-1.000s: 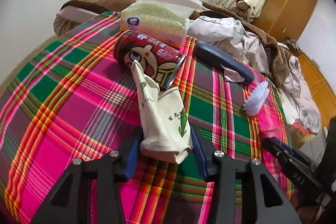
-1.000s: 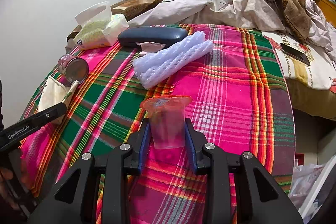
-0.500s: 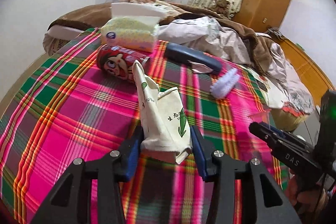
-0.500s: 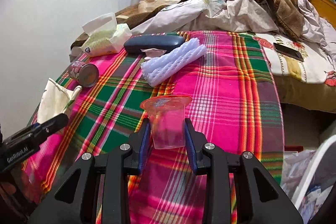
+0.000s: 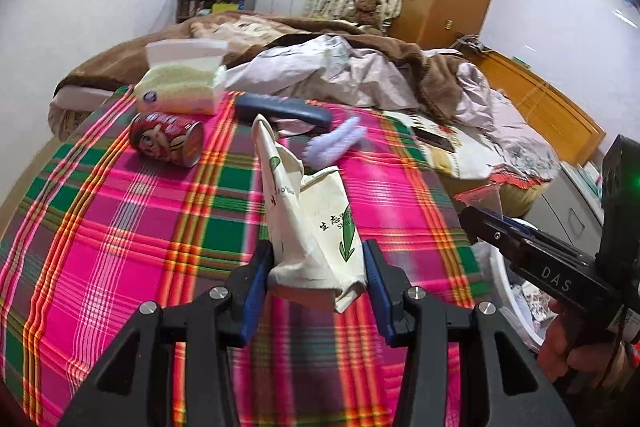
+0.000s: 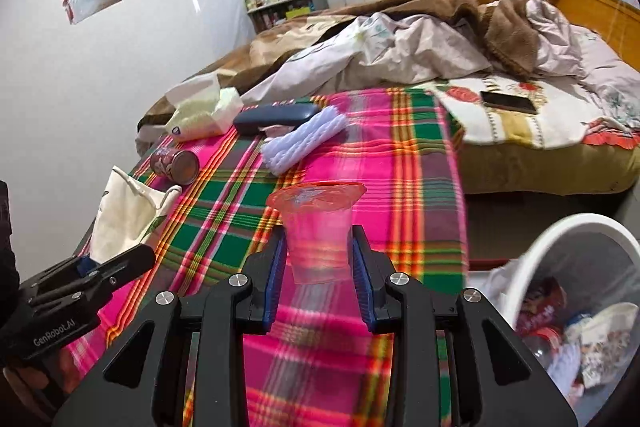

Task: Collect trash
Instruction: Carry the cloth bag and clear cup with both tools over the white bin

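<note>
Left gripper (image 5: 316, 267) clamped on crumpled paper bag (image 5: 308, 215), right gripper (image 6: 320, 259) pinching plastic cup (image 6: 316, 227); both lifted clear of bed for carrying to bin (image 6: 580, 227) (already part-filled)

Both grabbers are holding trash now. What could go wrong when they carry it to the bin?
The clear plastic cup in the right gripper is thin and looks squeezed, so it could crack or slip out. The crumpled paper bag in the left gripper is floppy and sticks out far, so it might catch the rim of the white bin, which already holds trash, and fall beside it.
</note>
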`<state>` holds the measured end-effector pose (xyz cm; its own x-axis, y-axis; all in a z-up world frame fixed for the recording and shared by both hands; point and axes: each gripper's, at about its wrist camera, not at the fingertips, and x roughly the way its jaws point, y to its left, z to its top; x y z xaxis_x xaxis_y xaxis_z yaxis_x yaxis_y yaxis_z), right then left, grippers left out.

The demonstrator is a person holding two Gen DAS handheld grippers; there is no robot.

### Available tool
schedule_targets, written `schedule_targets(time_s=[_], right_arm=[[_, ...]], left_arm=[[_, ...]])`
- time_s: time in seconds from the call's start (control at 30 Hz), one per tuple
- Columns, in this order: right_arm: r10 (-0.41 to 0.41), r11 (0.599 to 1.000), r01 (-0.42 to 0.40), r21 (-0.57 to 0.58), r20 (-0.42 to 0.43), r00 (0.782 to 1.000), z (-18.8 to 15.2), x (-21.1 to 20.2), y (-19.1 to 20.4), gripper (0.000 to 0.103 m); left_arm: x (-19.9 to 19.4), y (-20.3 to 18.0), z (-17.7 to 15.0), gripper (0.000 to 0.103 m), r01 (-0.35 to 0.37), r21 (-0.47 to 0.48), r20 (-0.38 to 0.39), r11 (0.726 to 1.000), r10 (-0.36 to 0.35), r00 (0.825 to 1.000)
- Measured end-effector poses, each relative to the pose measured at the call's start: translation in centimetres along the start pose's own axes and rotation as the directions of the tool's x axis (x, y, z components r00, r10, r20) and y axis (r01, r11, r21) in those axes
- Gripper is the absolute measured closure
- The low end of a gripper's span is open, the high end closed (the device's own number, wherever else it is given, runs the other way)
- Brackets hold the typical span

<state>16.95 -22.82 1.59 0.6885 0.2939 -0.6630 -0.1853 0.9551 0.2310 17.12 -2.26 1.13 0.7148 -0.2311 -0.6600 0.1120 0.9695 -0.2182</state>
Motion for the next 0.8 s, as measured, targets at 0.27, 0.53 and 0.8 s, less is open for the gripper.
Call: schedule_targets(time_s=[0.27,0.53,0.8], right_arm=[[-0.043,0.998,0.041,0.048,0.043,0.998,-1.4,-3.2,-2.3,0.07],[-0.121,0.988,0.113,0.103,0.075,0.99,-2.5,-6.4,-5.4,0.07],[-0.212,0.965,0.193,0.175,0.093,0.973,-3.7,-8.6,-8.9,0.07]], left_arm=[[-1.2,-4.6,-0.6,0.056,0.064,0.072,0.007,0.995,-0.064,0.998],[-1.8,-9.7,-1.1,0.056,0.102,0.177,0.015,0.979,-0.106,0.994],[-1.6,-14.6,-1.7,0.056,0.174,0.253,-0.016,0.952,-0.176,0.984]])
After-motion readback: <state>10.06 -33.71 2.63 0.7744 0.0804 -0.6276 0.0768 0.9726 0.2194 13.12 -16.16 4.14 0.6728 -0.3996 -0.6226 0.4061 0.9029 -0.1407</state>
